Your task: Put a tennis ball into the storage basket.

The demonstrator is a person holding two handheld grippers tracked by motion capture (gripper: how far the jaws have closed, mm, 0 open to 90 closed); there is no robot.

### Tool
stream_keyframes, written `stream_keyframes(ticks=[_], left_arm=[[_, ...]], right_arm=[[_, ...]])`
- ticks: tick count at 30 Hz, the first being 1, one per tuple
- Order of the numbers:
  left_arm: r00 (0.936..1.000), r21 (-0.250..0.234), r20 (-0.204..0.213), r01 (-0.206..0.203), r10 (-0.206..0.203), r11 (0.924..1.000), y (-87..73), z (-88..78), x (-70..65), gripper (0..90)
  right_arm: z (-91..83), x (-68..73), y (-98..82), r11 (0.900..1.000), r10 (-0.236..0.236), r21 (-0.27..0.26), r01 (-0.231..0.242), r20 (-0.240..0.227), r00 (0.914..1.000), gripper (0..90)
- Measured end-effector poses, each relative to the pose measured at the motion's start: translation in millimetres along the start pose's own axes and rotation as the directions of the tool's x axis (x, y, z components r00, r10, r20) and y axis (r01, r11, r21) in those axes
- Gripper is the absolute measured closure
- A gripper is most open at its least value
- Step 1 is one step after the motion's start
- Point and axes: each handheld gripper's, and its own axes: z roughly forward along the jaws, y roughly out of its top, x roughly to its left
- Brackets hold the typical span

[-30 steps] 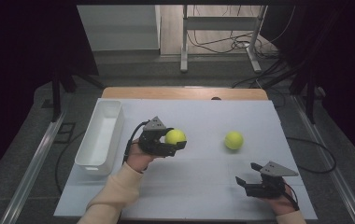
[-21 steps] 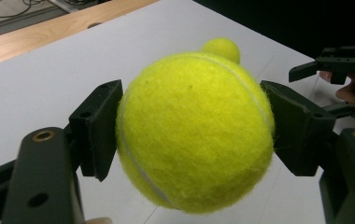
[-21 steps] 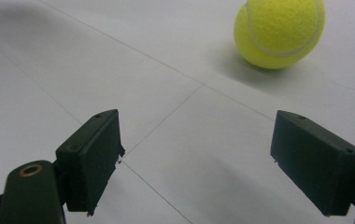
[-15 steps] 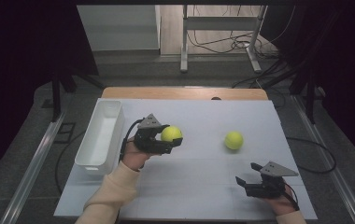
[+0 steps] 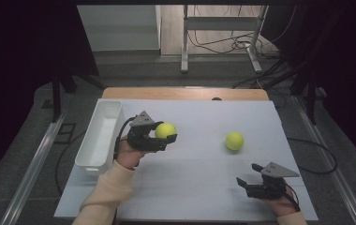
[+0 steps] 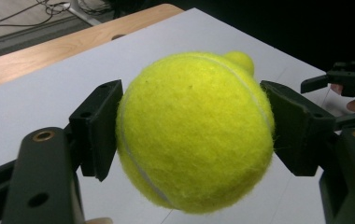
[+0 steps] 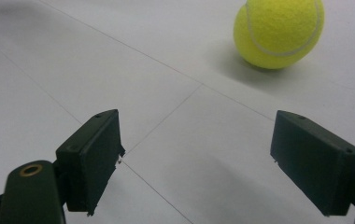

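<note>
My left gripper (image 5: pixel 166 133) is shut on a yellow tennis ball (image 5: pixel 165 130), held above the white table sheet beside the tray. In the left gripper view the ball (image 6: pixel 195 133) sits squeezed between both black pads (image 6: pixel 98 126). A second tennis ball (image 5: pixel 234 140) lies on the sheet to the right of the middle; it also appears at the top right of the right gripper view (image 7: pixel 278 32). My right gripper (image 5: pixel 250 177) rests low near the front right corner, open, with bare sheet between its pads (image 7: pixel 91 156).
A long white tray (image 5: pixel 99 136) stands along the left side of the sheet, just left of my left hand. The wooden table edge (image 5: pixel 185 93) runs along the back. Cables and a metal frame lie on the floor beyond.
My left gripper with the ball has drifted slightly left and toward the back, nearer the tray. The right gripper and the loose ball have stayed put.
</note>
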Motion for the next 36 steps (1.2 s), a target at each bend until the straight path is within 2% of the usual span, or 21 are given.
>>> stream_keyframes(ticks=[11,36], left_arm=[[0.9993,-0.024,-0.033,0.013,-0.014,0.9996,1.6,-12.0,7.4,26.2],[0.9966,-0.077,-0.075,0.029,-0.035,0.9966,4.5,-33.3,18.8,26.2]], right_arm=[[-0.1,0.1,0.1,1.000,-0.001,0.000,0.001,0.002,1.0000,17.0],[-0.9,0.0,0.2,1.000,-0.002,-0.007,0.002,0.000,1.0000,17.0]])
